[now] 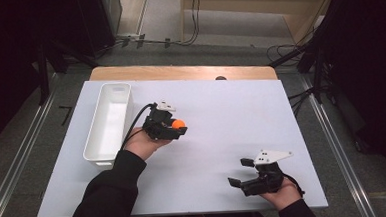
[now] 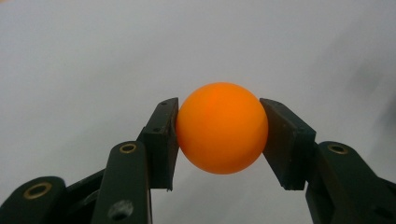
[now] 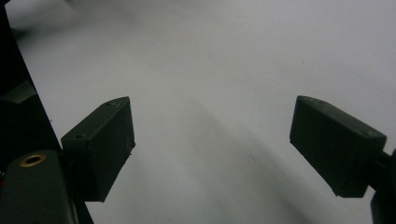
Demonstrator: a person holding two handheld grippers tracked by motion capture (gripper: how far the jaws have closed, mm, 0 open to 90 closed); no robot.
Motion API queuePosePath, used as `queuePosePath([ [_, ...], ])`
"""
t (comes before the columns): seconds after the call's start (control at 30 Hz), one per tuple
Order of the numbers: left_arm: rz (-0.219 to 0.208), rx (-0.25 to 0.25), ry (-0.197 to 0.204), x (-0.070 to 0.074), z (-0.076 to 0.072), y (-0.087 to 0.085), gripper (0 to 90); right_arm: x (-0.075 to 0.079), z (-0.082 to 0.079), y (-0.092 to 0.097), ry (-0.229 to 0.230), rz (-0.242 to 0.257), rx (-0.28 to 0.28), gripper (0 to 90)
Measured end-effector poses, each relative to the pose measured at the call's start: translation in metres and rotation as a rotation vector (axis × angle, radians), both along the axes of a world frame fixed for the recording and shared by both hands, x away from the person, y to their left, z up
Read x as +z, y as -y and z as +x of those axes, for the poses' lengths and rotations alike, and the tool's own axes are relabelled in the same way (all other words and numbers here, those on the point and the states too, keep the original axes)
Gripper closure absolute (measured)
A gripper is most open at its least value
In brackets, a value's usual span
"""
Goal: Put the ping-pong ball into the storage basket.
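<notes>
Presently our left gripper (image 2: 219,135) clamps the orange ball (image 2: 222,127) across its middle; right gripper (image 3: 212,140) gapes empty. We judge the ball light, rigid, slippery.

The white bin (image 1: 107,124) is standing along the left side of the desk (image 1: 222,137), and the left hand-held gripper (image 1: 174,128) is hanging just beside its right wall, so little room is remaining there. The middle and far right of the desk are lying open. The right hand-held gripper (image 1: 240,172) is occupying the near right corner. Cables on the floor behind seem well apart.
</notes>
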State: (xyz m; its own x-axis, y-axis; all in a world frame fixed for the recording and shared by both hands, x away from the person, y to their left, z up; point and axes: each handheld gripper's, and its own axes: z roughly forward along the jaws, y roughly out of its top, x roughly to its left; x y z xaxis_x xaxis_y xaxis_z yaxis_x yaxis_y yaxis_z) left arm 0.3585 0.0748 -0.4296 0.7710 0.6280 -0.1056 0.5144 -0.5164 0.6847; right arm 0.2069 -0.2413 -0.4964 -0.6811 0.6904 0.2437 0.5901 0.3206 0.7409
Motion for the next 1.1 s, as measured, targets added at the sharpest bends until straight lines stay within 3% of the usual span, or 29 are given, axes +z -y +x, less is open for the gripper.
queuePosePath([
  [0.6,-0.012,0.015,-0.037,0.029,-0.006,-0.008,50.2,0.0,0.0,-0.001,-0.001,-0.005,0.001,12.6],
  [1.1,-0.016,0.021,-0.033,0.031,-0.005,-0.013,50.2,0.0,0.0,0.0,-0.003,0.002,0.001,12.6],
])
